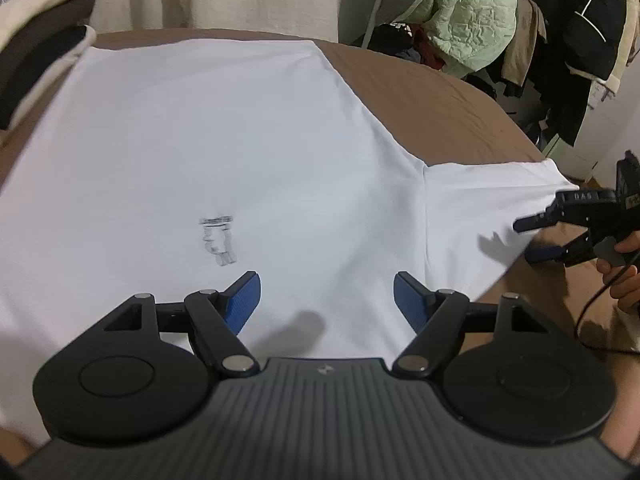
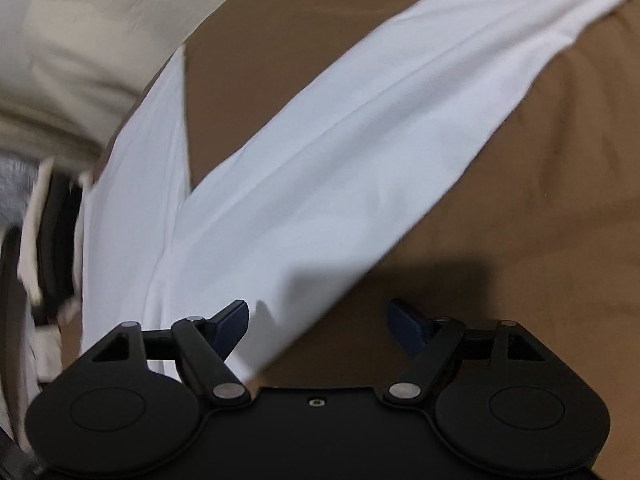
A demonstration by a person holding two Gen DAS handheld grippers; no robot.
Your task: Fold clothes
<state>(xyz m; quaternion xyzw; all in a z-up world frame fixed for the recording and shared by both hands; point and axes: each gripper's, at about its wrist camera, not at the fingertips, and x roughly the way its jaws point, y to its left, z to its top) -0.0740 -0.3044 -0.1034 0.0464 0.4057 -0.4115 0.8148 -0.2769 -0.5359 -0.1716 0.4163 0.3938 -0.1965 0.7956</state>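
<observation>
Here: white T-shirt (image 1: 240, 140) lies flat on brown bed (image 1: 420, 92), small grey print (image 1: 218, 240) facing up. Sleeve (image 1: 480, 200) sticks out to right. Left hand-held gripper (image 1: 327, 300) above shirt, jaws wide, nothing between blue pads (image 1: 244, 300). Right hand-held gripper (image 2: 318, 328) by sleeve edge, jaws wide, holding nothing. Jackets (image 1: 472, 20) hang behind bed.

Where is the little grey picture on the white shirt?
In the left wrist view, the little grey picture sits left of centre on the white shirt, just beyond the left tongs.
</observation>
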